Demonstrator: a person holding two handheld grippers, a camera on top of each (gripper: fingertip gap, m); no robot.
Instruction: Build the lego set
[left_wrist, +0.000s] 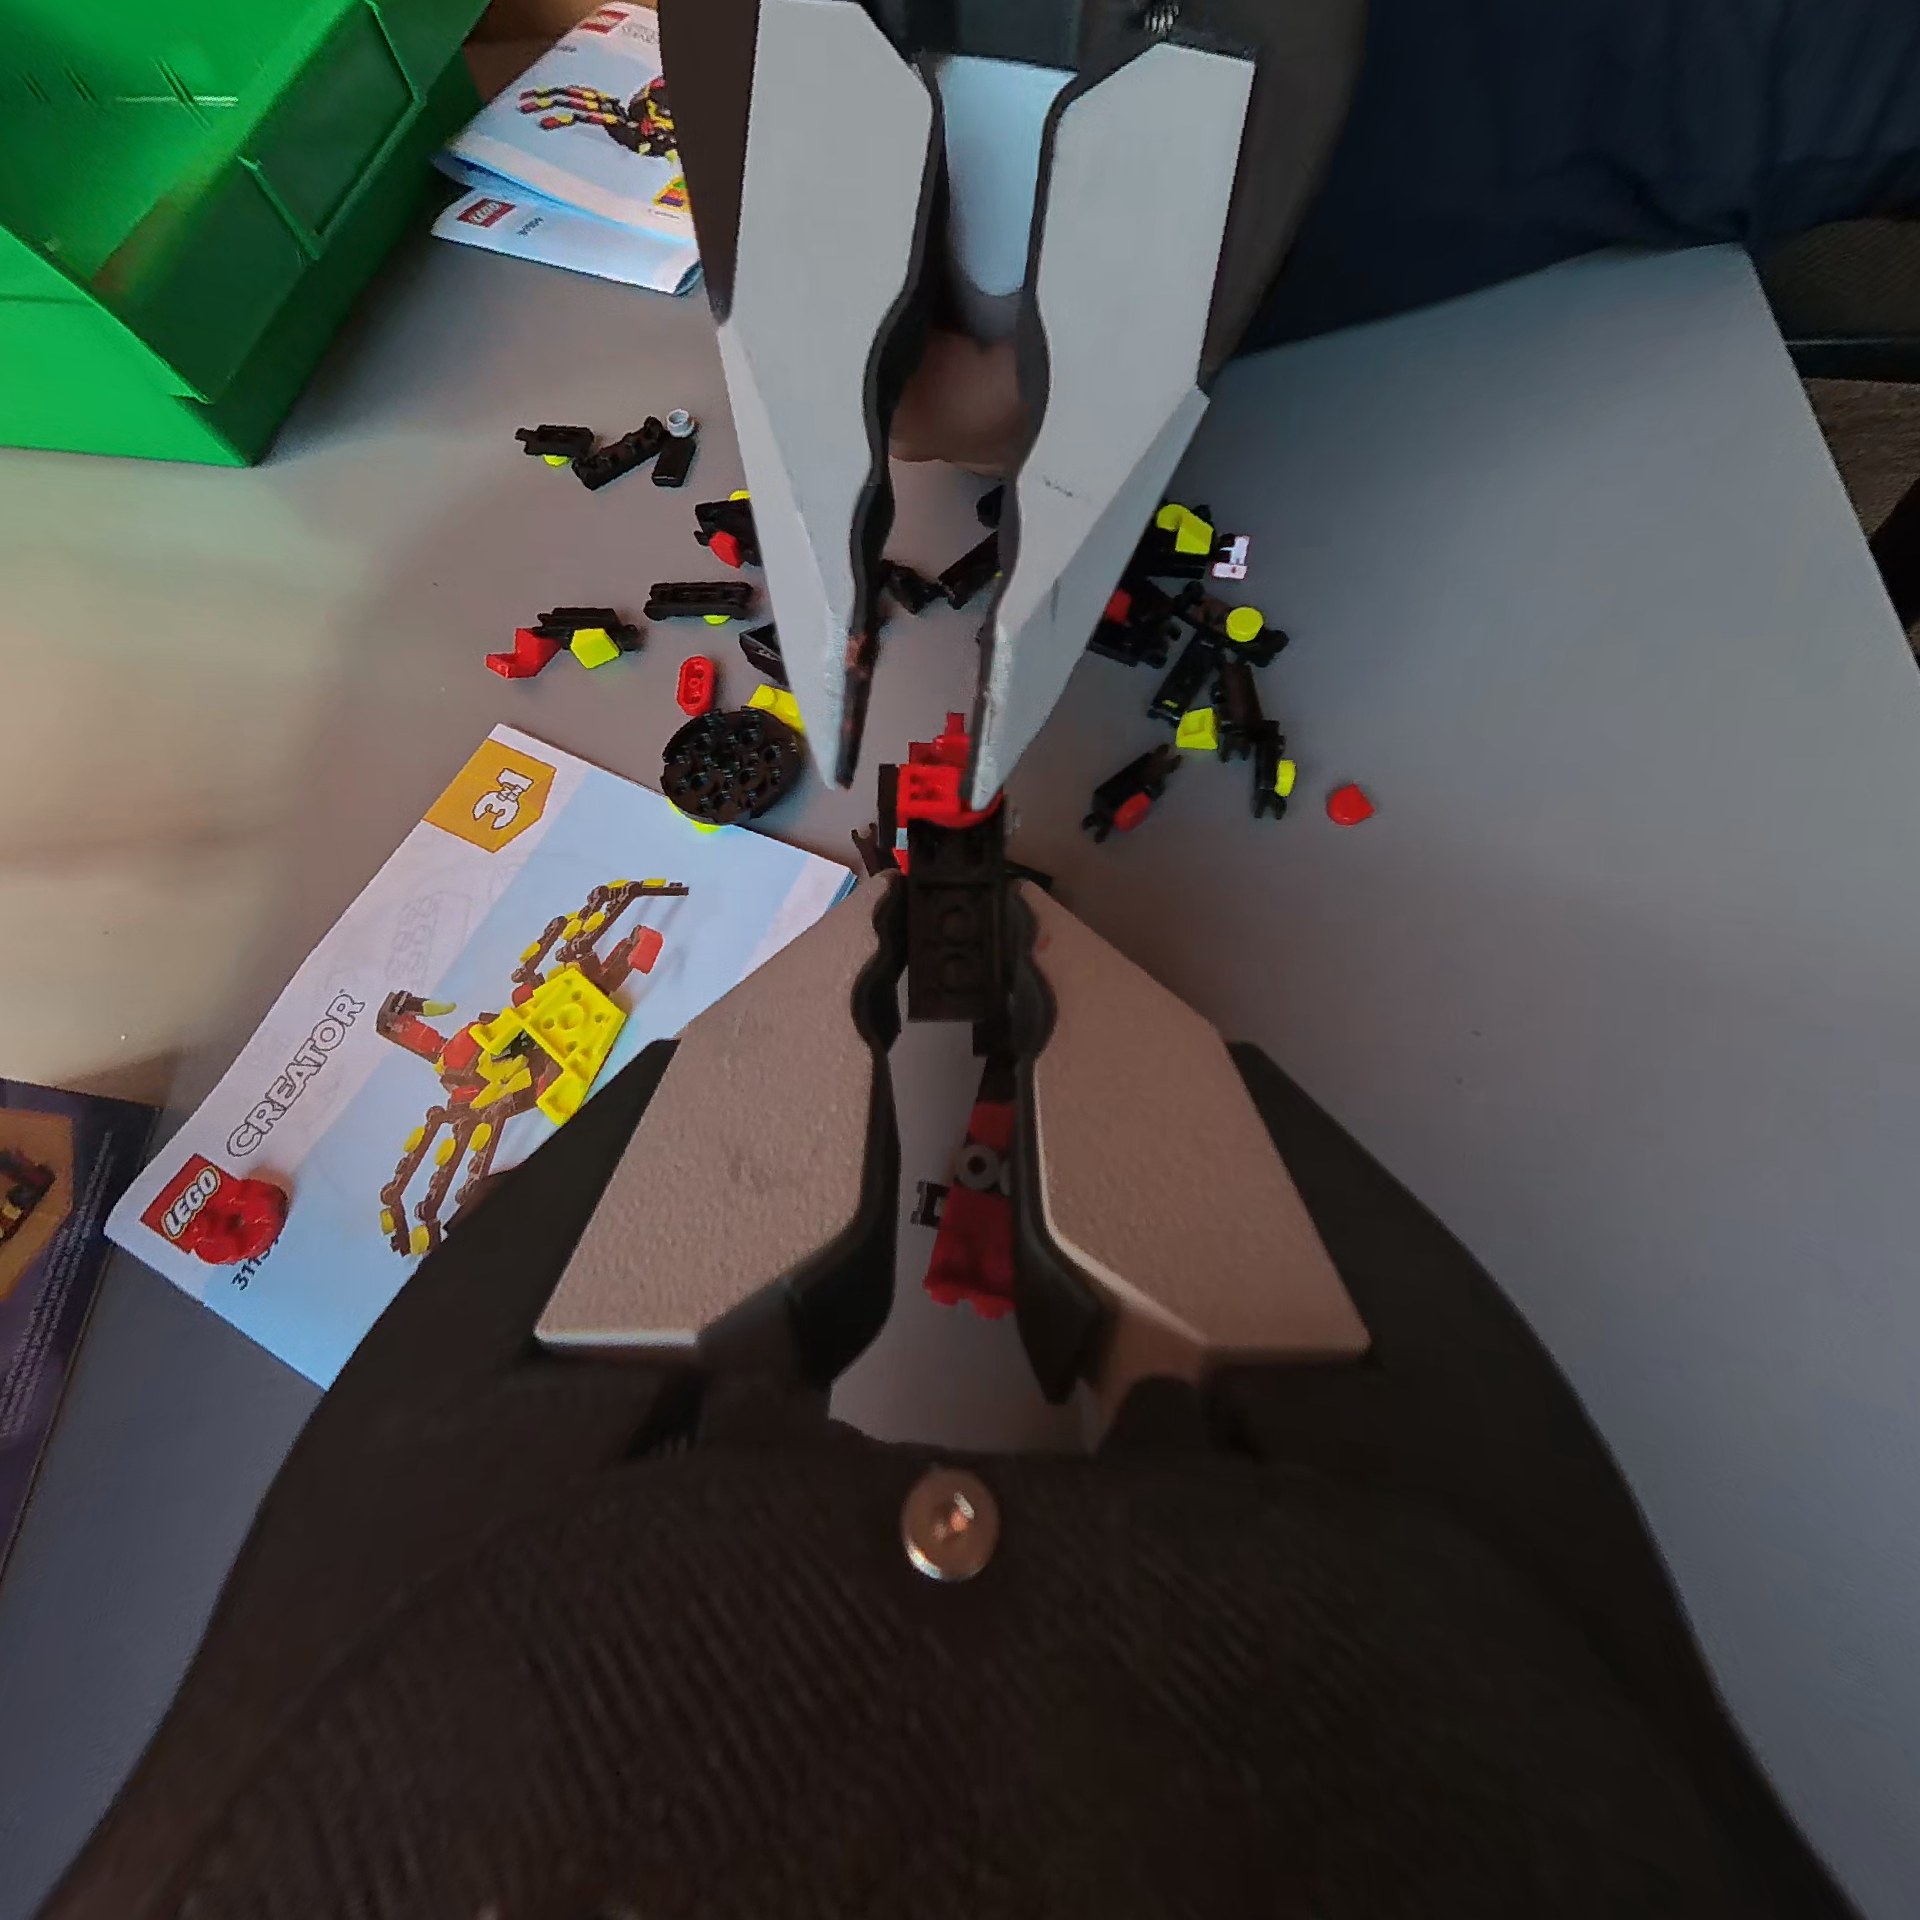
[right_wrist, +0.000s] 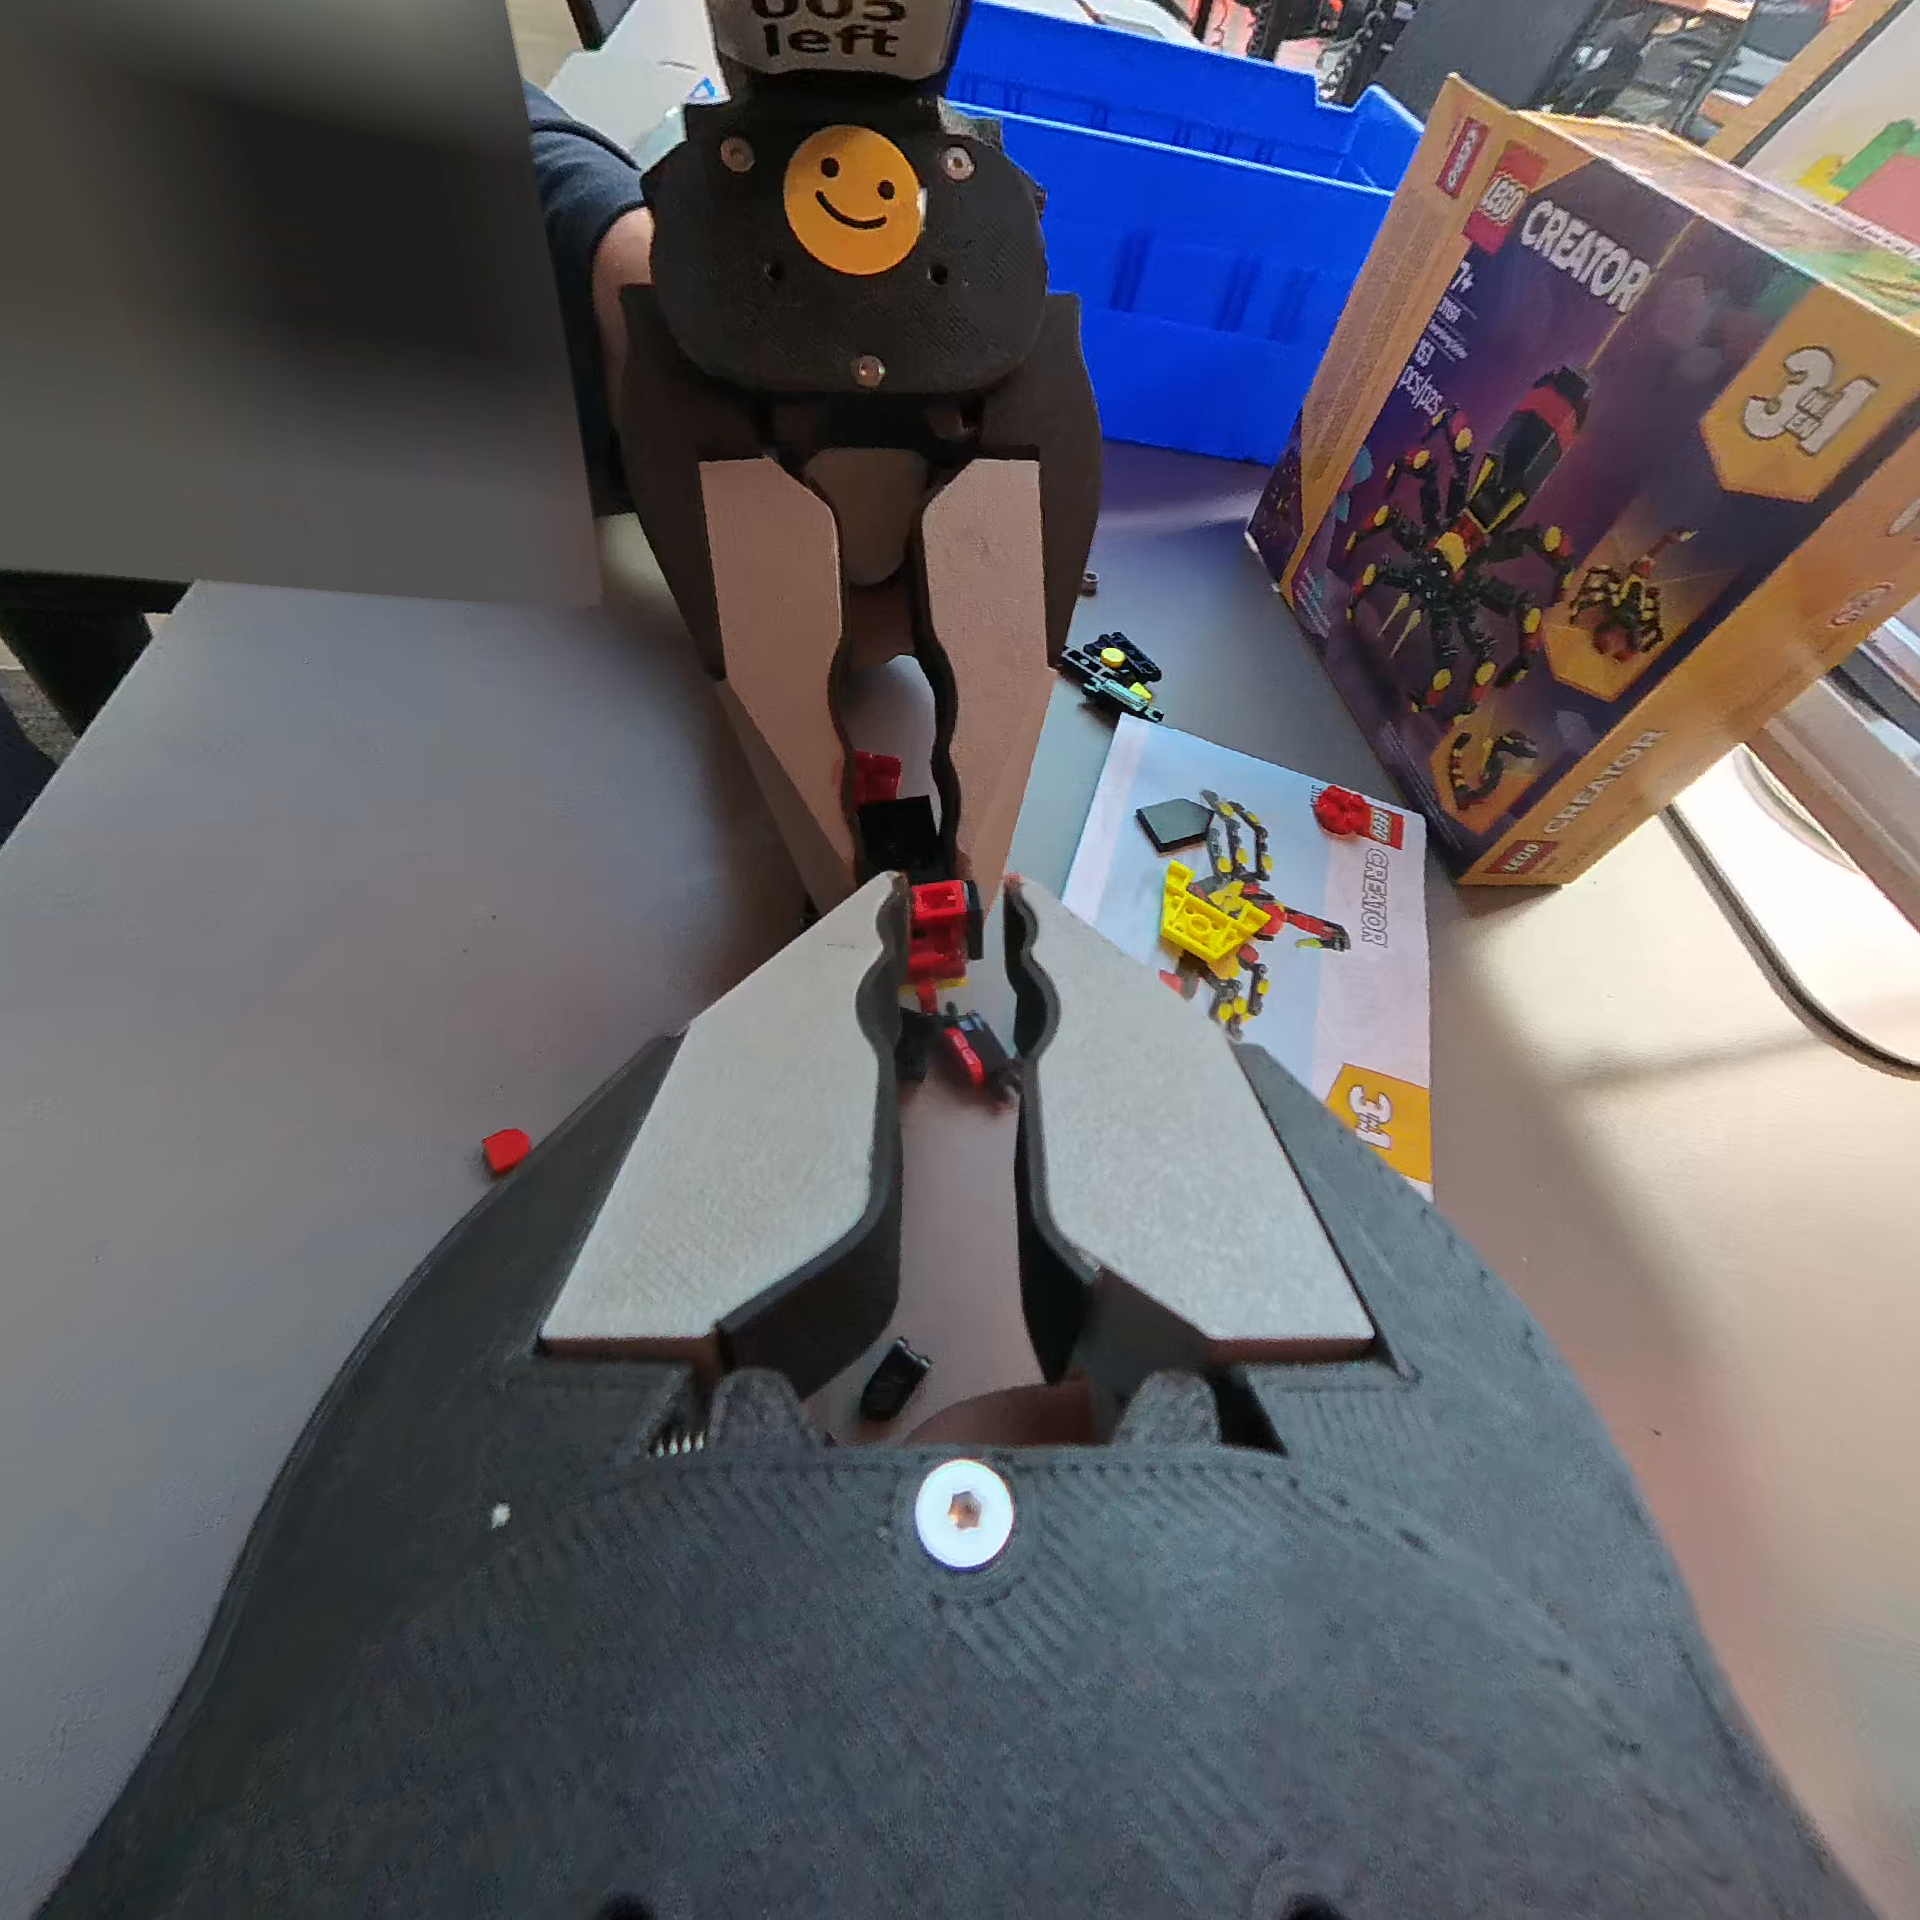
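We see a grey table (left_wrist: 1507, 1039) bearing scattered loose bricks (left_wrist: 1205, 644), an instruction booklet (left_wrist: 436, 1039) near left, a green bin (left_wrist: 187, 229) far left.

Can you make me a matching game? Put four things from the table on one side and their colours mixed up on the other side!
Things:
1. storage bin
2. tray
3. loose rounded brick
4. round studded plate

Colours:
A. black
B. green
C. red
D. blue

Pairs: 1-B, 2-D, 3-C, 4-A
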